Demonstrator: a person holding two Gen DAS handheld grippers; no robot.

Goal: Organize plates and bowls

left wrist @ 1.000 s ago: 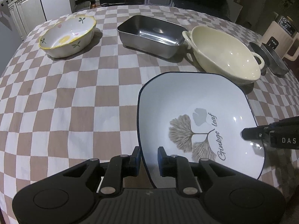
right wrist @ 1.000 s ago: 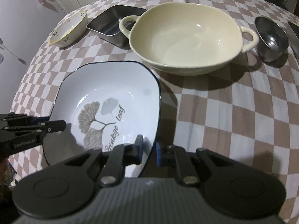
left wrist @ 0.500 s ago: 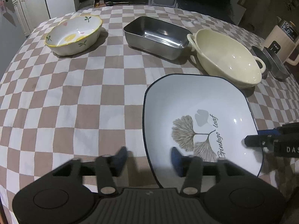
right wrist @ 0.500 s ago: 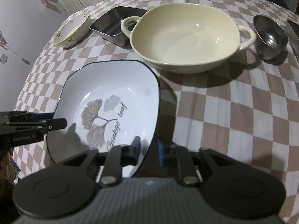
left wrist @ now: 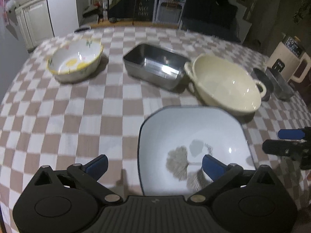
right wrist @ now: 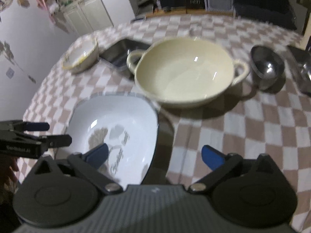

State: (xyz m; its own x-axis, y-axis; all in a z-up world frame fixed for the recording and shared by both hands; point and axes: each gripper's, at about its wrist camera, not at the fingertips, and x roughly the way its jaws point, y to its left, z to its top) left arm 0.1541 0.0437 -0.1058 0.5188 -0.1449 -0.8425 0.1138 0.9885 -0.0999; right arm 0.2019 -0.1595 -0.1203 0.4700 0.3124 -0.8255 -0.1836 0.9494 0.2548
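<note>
From the left wrist view, the left gripper (left wrist: 154,164) has just been opening; its fingers stand wide apart, straddling the near left rim of the white square plate (left wrist: 175,132), touching nothing. The plate lies flat on the checkered worktop (left wrist: 68,116), just in front of the cream bowl (left wrist: 225,83).

From the right wrist view, the right gripper (right wrist: 154,155) has likewise just been opening, its fingers spread astride the plate's right rim, pads clear of it.
</note>
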